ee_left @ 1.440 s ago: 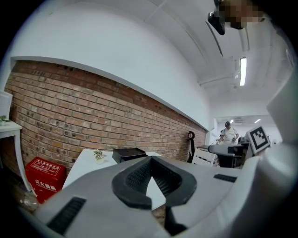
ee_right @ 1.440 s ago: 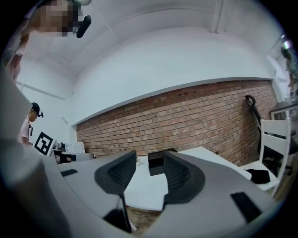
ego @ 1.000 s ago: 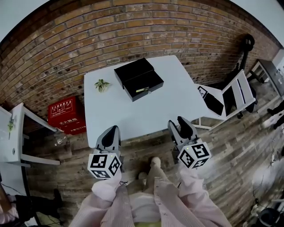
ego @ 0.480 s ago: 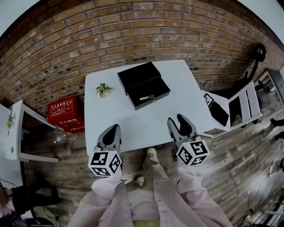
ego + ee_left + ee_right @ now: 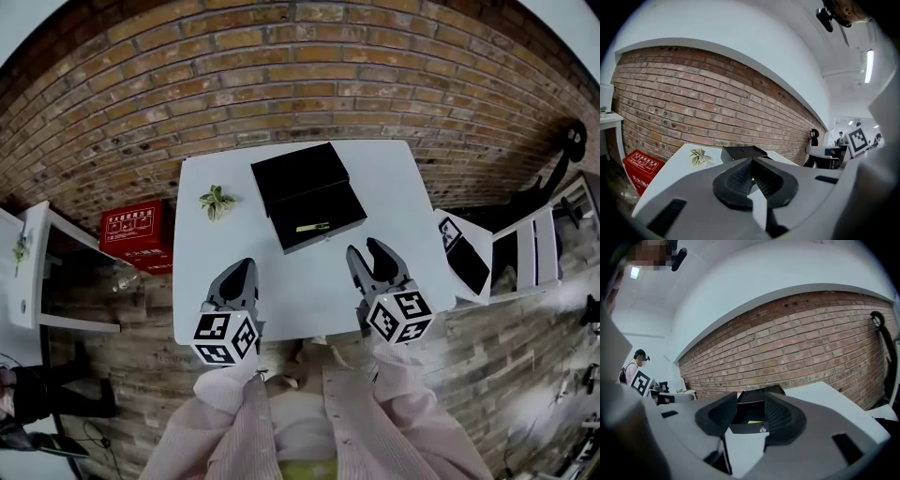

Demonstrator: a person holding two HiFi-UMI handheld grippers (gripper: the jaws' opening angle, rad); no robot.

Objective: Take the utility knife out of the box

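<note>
An open black box stands on the white table, its lid laid back toward the brick wall. A yellow utility knife lies in the box near its front wall. My left gripper hangs over the table's front left part, jaws together and empty; from its own view the box lid shows just beyond the tips. Over the front right part my right gripper is open, framing the box and knife between its fingers. Both are short of the box.
A small potted plant sits on the table left of the box. On the floor to the left are a red crate and a white side table. A white chair stands at the table's right; a brick wall runs behind.
The table and box have come closer. Both grippers have moved from before the table's front edge to over it. Their jaws have not changed.
</note>
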